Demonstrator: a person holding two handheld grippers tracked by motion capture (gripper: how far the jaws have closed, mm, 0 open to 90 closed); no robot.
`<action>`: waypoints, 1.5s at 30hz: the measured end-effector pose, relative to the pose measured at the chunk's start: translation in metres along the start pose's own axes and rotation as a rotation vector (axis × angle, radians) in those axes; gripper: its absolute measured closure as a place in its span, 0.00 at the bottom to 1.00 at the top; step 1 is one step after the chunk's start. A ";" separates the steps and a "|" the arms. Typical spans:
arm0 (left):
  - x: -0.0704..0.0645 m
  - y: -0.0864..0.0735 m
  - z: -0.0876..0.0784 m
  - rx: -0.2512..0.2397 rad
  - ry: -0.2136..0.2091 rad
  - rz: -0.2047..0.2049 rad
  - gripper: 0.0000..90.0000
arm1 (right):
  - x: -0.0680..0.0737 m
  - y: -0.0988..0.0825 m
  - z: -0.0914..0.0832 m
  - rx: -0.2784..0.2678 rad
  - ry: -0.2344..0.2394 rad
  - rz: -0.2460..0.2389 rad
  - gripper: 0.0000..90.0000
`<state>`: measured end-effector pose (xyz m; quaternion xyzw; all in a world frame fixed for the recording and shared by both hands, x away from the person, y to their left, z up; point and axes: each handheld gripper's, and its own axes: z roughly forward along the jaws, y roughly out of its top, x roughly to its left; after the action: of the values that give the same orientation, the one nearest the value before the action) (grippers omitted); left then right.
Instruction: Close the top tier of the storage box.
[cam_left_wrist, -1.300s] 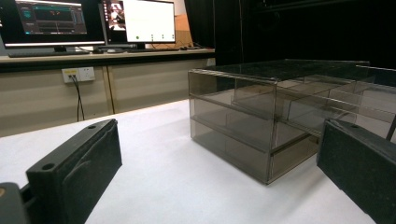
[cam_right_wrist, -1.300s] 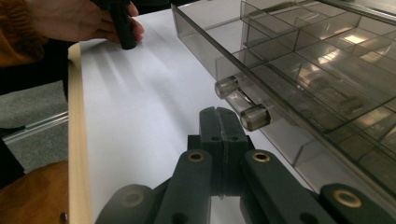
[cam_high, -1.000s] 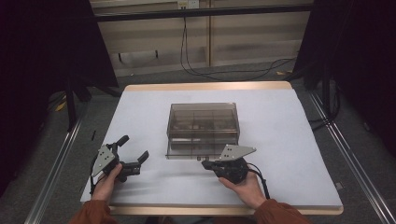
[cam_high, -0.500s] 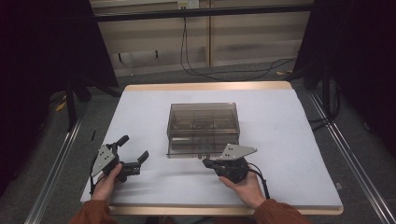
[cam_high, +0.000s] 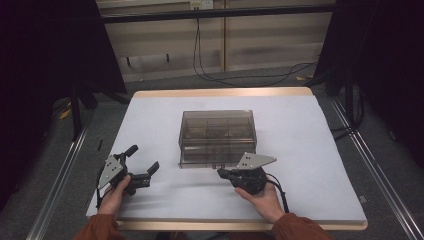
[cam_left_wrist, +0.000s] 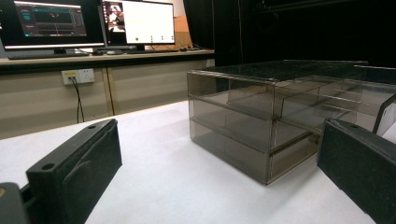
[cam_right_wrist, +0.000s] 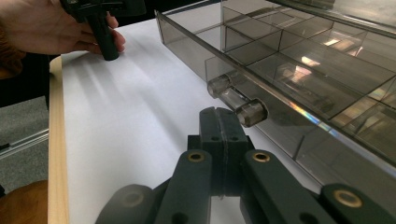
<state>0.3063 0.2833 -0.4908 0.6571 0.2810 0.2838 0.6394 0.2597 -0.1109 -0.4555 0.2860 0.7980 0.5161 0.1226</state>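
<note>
Smoky clear plastic forms the drawer box (cam_high: 217, 137) at the middle of the counter (cam_high: 310, 150). The right hand-held gripper (cam_right_wrist: 218, 122), jaws pressed together and empty, is held just beside the drawer knob (cam_right_wrist: 237, 101); it should be opened before the knob is taken squarely. The left hand-held gripper (cam_high: 145, 165) is spread wide, well apart.

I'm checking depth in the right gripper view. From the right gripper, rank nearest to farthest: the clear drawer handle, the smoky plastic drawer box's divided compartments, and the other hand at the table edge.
1. Clear drawer handle, just ahead of the shut jaws.
2. Divided compartments, to the right, behind the handle.
3. Other hand, far upper left, holding the left gripper.
</note>
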 end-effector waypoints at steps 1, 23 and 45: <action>0.000 0.000 0.000 0.006 -0.002 0.002 0.00 | 0.000 0.000 0.000 -0.001 0.002 -0.001 1.00; 0.001 0.000 -0.001 0.006 -0.003 0.002 0.00 | 0.000 0.006 0.009 -0.013 0.009 0.002 1.00; 0.000 0.000 0.000 0.006 -0.002 0.002 0.00 | -0.007 0.007 0.005 -0.027 -0.025 0.003 1.00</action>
<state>0.3061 0.2838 -0.4908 0.6596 0.2804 0.2830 0.6374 0.2699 -0.1086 -0.4525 0.2919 0.7891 0.5232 0.1357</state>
